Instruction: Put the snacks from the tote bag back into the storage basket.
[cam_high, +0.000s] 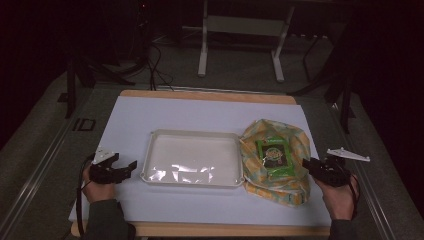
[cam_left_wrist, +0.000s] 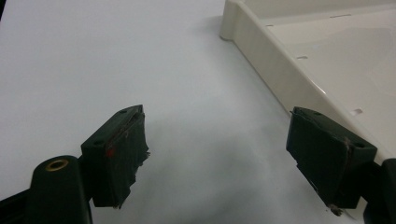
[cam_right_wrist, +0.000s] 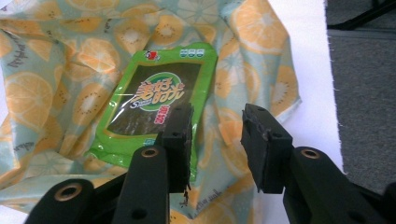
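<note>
Hovering over the fruit-print cloth bag (cam_right_wrist: 56, 84), the right gripper (cam_right_wrist: 215, 135) has its jaws partly apart and empty, seemingly lined up to pinch the glossy green snack packet (cam_right_wrist: 154, 100) lying flat just beyond its left fingertip; the left gripper (cam_left_wrist: 217, 154) waits wide open, holding nothing, beside the smooth, rigid cream tray (cam_left_wrist: 275, 70)

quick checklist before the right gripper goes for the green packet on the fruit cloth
1. Right gripper jaws apart, nothing between them: ok.
2. Green packet lies flat on the fruit-print cloth, uncovered: ok.
3. Jaws lined up over the packet's edge: not ok, they hang beside its corner.
4. Tray bare inside, ready to receive: ok.
5. Left gripper open, off the tray: ok.
6. Packet's stiffness: cannot tell.
</note>
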